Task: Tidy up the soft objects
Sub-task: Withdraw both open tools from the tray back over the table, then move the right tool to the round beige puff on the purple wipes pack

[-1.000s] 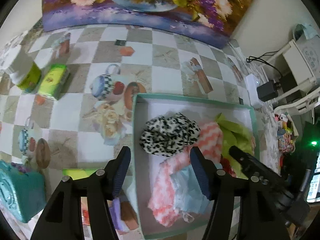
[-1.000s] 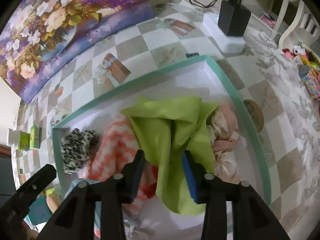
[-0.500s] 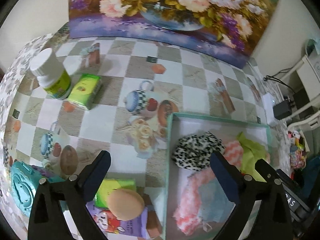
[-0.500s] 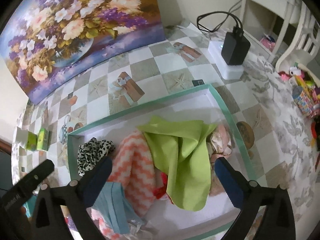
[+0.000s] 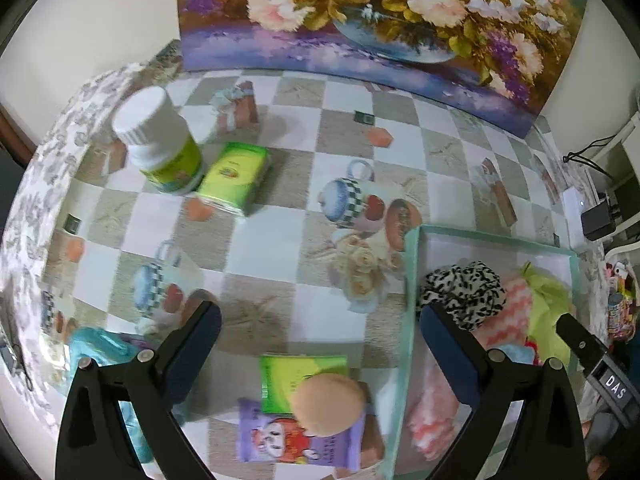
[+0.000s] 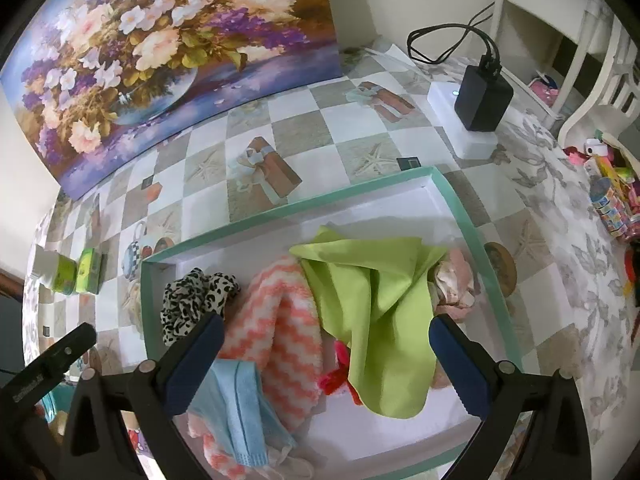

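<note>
Both jaws stand spread wide, your left gripper (image 5: 320,344) and right gripper (image 6: 326,354) holding nothing. Your soft things (lime cloth (image 6: 376,300), leopard scrunchie (image 6: 192,300)) lie in the teal-rimmed tray (image 6: 460,216), right of the round beige puff (image 5: 328,404).

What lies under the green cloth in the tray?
The green cloth drapes over the pink zigzag towel, a red item and a pale pink fabric; whatever else it covers is hidden.
</note>
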A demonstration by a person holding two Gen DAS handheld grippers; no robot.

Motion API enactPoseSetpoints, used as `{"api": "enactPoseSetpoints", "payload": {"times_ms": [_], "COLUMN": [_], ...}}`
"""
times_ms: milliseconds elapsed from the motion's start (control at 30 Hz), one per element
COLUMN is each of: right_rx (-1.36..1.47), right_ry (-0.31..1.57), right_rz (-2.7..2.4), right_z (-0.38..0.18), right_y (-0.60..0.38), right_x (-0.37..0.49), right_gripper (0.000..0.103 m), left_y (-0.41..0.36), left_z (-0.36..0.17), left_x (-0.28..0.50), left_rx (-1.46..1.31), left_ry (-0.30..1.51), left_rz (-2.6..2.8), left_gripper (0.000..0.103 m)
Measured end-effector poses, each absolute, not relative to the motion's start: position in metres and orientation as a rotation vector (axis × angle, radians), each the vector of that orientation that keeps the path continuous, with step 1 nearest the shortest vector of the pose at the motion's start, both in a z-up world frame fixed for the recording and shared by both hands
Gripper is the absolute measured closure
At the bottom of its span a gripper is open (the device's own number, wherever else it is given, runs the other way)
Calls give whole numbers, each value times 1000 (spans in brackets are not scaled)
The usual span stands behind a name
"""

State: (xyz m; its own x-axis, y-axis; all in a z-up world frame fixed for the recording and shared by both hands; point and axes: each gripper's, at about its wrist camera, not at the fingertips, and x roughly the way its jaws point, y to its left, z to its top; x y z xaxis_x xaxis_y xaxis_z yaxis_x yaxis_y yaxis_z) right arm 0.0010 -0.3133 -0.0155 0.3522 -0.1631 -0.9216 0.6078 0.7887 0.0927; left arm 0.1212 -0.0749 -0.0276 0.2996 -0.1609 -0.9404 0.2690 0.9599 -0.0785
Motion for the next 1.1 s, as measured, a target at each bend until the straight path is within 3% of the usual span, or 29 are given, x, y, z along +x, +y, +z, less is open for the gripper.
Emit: {"api": "enactPoseSetpoints", "payload": {"times_ms": [500, 1100], "right_rx": [399, 314], "right_ry": [1045, 1122], "right_rz": [-398, -148], "right_z": [17, 1], "right_y": [-265, -167], "right_x": [19, 44], "right_gripper": [0, 0], "left_y": [-15, 36], "left_z": [14, 28], "left_x": [126, 114], "left_rx": [101, -22], "left_ry": [1139, 1109], "left_rz": [-185, -111], "left_gripper": [3, 3]}}
